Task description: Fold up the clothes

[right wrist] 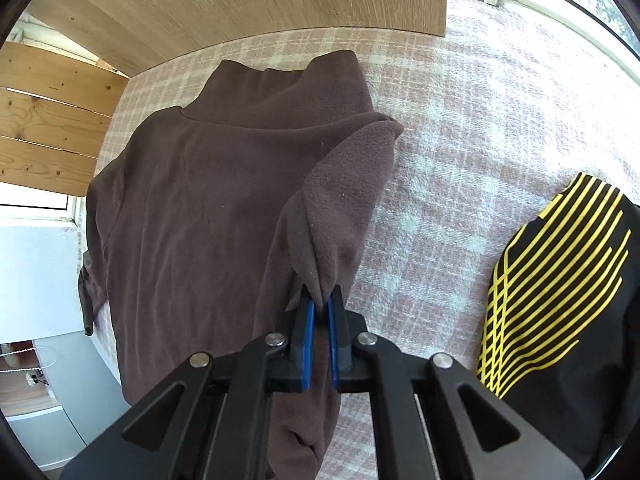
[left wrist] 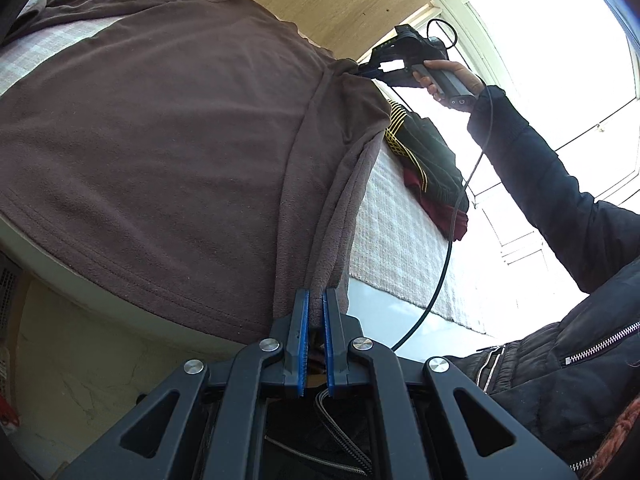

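Gripping one side edge of a brown fleece top [right wrist: 192, 200] spread on the checked blanket [right wrist: 460, 152], left tongs [left wrist: 316, 300] and right tongs [right wrist: 320, 308] are clamped on cloth; next, apparently, carrying that edge across the body.

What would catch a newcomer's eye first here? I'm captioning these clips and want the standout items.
The big brown fleece top spread across the pink checked blanket dominates both views. Both grippers are clamped on its right edge: the left gripper near the hem, the right gripper higher up by the sleeve. To the right lies a black garment with yellow stripes.
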Available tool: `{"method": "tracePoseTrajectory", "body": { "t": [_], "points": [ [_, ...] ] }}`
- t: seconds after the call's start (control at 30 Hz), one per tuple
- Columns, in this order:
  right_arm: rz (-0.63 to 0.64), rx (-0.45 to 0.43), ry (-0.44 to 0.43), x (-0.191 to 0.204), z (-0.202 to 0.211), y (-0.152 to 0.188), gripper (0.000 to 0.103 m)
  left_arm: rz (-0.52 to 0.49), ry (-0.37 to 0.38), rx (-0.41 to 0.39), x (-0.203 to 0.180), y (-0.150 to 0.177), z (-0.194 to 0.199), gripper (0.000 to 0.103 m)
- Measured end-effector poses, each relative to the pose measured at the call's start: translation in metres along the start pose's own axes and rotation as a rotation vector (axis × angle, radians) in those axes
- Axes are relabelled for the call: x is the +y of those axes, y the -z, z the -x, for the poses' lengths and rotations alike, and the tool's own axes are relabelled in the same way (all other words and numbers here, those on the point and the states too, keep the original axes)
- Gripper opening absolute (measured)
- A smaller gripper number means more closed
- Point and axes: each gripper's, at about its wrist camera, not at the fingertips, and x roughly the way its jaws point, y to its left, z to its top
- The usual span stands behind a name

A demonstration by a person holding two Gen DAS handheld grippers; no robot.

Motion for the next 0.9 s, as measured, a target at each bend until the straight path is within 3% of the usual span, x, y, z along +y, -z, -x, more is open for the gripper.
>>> {"method": "tracePoseTrajectory", "body": {
  "t": [0.2,0.33,0.4,0.53,0.63,0.7,0.8,0.9],
  "points": [
    [0.058,0.028,0.117,0.037,-0.034,-0.011,0.007,0.123,0.020,-0.016,0.037,0.007,0.005,0.006],
    [0.125,0.065,0.209,0.064,-0.067,-0.023,0.014,0.154,0.003,0.012,0.054,0.011,0.000,0.007],
    [0.168,0.059,0.232,0.073,-0.064,-0.021,0.021,0.145,-0.003,0.020,0.056,0.012,0.001,0.008],
    [0.226,-0.011,0.202,0.076,-0.028,-0.010,0.023,0.133,-0.030,0.025,0.057,0.014,0.011,0.009],
    [0.283,-0.107,0.159,0.078,0.009,0.019,0.028,0.128,-0.062,0.013,0.058,0.015,0.030,0.009],
    [0.350,-0.117,0.124,0.083,0.022,0.052,0.030,0.094,-0.064,0.007,0.047,0.009,0.041,0.009],
    [0.443,-0.068,0.071,0.089,0.015,0.111,0.030,-0.002,-0.026,0.038,0.023,0.000,0.042,0.009],
    [0.479,0.018,0.057,0.087,-0.005,0.167,0.030,-0.023,-0.011,0.103,0.014,0.005,0.023,0.009]
  ]
}}
